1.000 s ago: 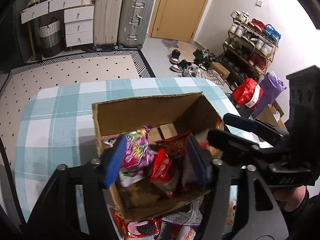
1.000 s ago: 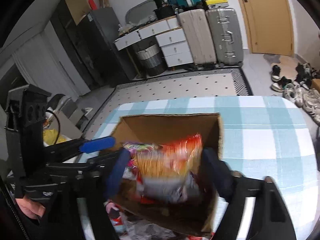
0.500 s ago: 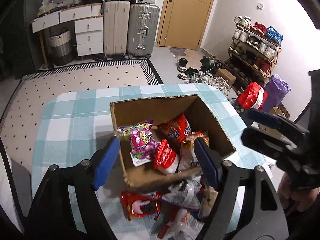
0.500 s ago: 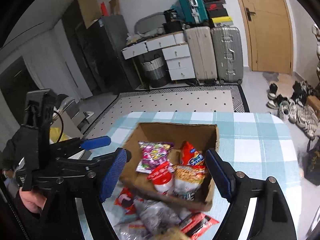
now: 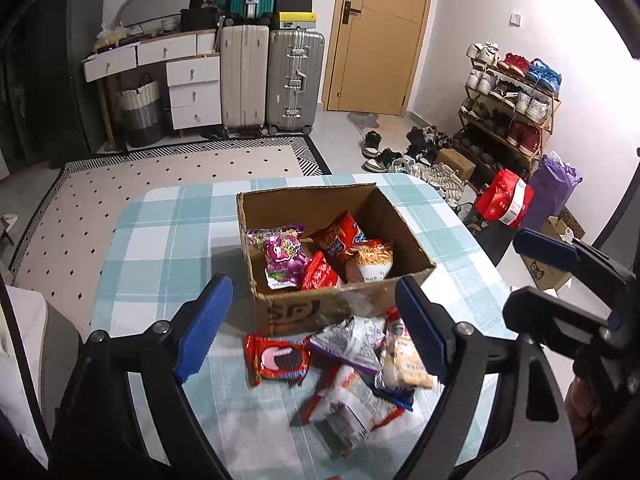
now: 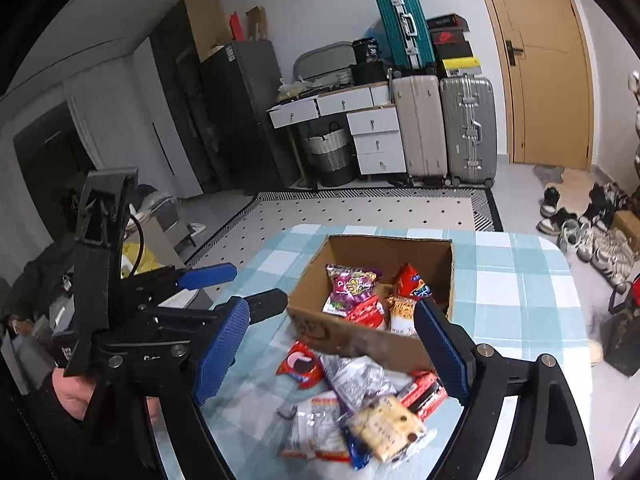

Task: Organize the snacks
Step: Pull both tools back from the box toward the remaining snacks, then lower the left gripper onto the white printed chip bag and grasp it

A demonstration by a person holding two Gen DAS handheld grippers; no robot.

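My left gripper [image 5: 312,324] hangs above the near edge of the table with its blue pads spread wide and nothing between them; its jaws have just been opening. My right gripper [image 6: 332,354] is likewise released and empty, its jaws also just having widened a little, and it hovers beside the left one, which I can see at the left of its own view (a hand [image 6: 74,394] wraps the handle there).

Just below both sets of fingers lies a loose heap of snacks on the checked tablecloth [image 5: 160,240]: a red cookie packet [image 5: 278,360] nearest the box, a silver-and-purple bag [image 5: 348,342] touching it, a clear pack of pale biscuits [image 6: 386,426], a red bar wrapper [image 6: 424,394] and a white-and-red packet [image 5: 352,404] closest to me. These overlap one another, so I cannot tell how many there are.

Beyond the heap stands the open cardboard box [image 5: 320,312], its front wall just beside the cookie packet. Inside it sit a purple candy bag [image 5: 282,258], a small red packet [image 5: 320,276], an orange noodle-snack bag [image 5: 370,260] and a red chip bag [image 5: 340,236] leaning toward the back.

Past the table is a patterned rug [image 5: 160,172], then two upright suitcases [image 5: 272,80], white drawers [image 5: 192,92] and a wooden door [image 5: 380,32]. A shoe rack [image 5: 508,104] stands at the right wall.
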